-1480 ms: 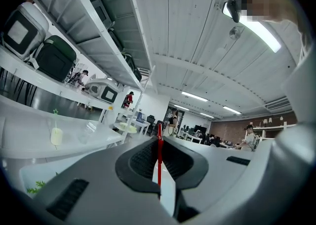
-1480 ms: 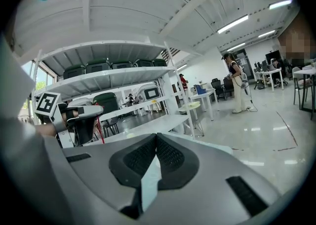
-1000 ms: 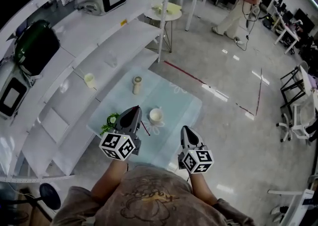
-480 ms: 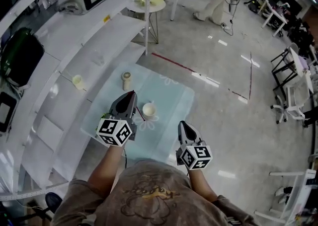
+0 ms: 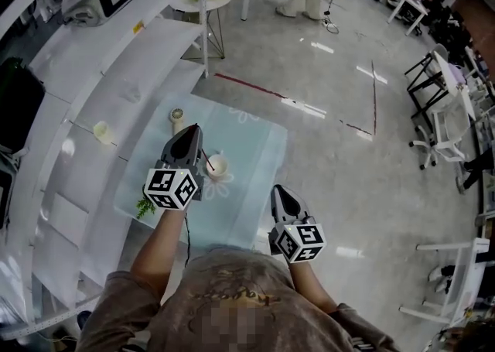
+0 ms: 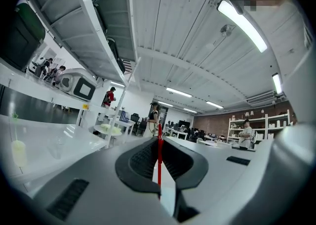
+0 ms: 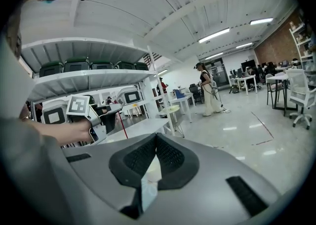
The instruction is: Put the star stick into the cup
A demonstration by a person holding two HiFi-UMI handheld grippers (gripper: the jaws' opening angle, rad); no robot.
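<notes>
A: Left gripper (image 5: 189, 135)?
B: Over the counter (image 5: 255, 149). Fingers clenched on the star stick (image 6: 159, 142), a thin red shaft between them.
A: Cup (image 5: 217, 166)?
B: On the counter, just right of that gripper. Stick's end shows at its rim; can't tell if inside.
A: Right gripper (image 5: 279, 190)?
B: By the counter's right edge. Fingers pressed together, holding nothing.

The head view looks steeply down from overhead, with the table (image 5: 255, 149) mid-frame and well below. Each gripper view sits low behind its own jaws, facing level across the room. The right gripper view catches the left gripper (image 7: 114, 111) at its left; both gripper views show the distant standing person (image 7: 207, 93)
</notes>
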